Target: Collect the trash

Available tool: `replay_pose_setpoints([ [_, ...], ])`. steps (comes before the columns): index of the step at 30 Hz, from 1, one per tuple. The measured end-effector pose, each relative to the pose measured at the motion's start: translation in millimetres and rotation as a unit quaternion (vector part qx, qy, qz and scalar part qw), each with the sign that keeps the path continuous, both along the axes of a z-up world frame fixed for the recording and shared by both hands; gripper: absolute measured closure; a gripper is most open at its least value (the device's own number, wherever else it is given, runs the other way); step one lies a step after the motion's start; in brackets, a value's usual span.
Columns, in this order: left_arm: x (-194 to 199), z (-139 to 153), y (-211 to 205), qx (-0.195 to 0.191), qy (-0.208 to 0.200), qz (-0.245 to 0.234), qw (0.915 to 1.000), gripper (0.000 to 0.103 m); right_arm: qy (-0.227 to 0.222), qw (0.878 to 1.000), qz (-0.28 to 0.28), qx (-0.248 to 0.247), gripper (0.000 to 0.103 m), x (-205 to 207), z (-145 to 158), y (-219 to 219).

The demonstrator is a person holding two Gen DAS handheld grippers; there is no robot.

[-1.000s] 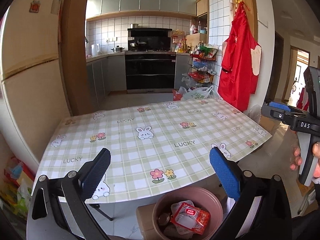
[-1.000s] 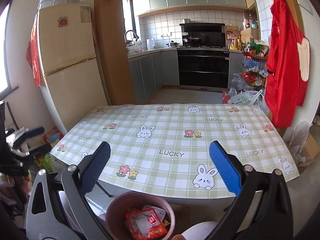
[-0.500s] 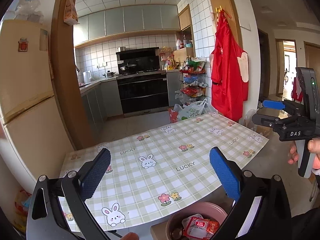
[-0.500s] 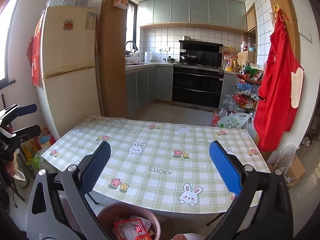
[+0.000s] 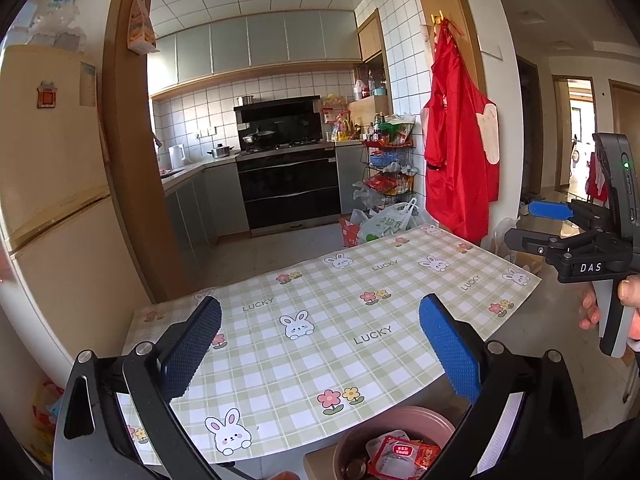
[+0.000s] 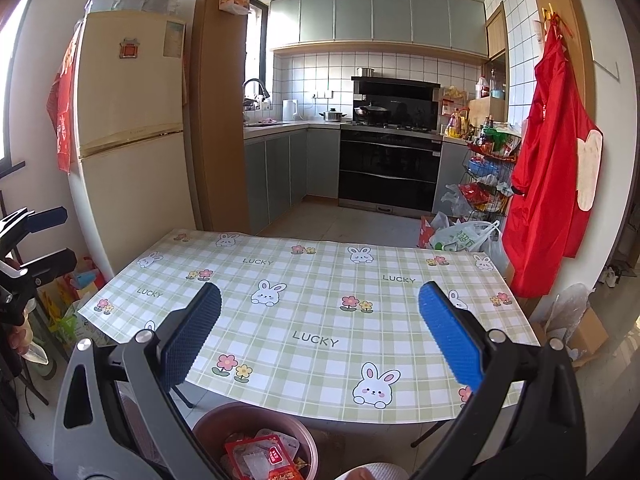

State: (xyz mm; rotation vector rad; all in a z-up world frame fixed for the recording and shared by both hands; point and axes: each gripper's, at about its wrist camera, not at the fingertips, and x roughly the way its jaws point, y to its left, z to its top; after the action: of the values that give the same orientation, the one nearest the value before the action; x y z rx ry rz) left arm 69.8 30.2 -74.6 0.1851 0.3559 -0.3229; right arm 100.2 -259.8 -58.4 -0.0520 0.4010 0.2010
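Note:
A pink trash bin [image 5: 400,424] stands on the floor below the table's near edge, with red snack wrappers [image 5: 404,454] inside. The right wrist view shows the same bin [image 6: 248,416] and wrappers [image 6: 264,460] at the bottom. The table [image 5: 320,344] carries a green checked cloth with rabbits and nothing on it. My left gripper [image 5: 320,348] is open and empty above the near edge. My right gripper [image 6: 320,344] is open and empty too. Each shows in the other's view: the right gripper [image 5: 528,226] held by a hand, the left gripper [image 6: 60,238] at far left.
A cream fridge [image 6: 128,140] stands left of the table, and a wooden pillar [image 6: 216,120] beside it. Behind are the kitchen stove [image 6: 388,160], a wire rack [image 6: 488,176], plastic bags [image 6: 460,236] on the floor and a red apron [image 6: 548,184] on the wall. A cardboard box [image 6: 588,332] sits right.
Both grippers have risen and tilted upward. The table and bin have slid lower in both views and more ceiling shows. Both stay open and empty.

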Motion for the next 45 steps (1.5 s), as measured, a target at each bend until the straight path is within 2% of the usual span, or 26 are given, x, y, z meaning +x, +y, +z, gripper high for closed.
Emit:
replay_pose_setpoints([
  [45,1.4,5.2,8.8,0.005,-0.011,0.005,0.9999,0.006,0.003,1.000,-0.001,-0.004,0.005,0.4,-1.1,-2.1],
])
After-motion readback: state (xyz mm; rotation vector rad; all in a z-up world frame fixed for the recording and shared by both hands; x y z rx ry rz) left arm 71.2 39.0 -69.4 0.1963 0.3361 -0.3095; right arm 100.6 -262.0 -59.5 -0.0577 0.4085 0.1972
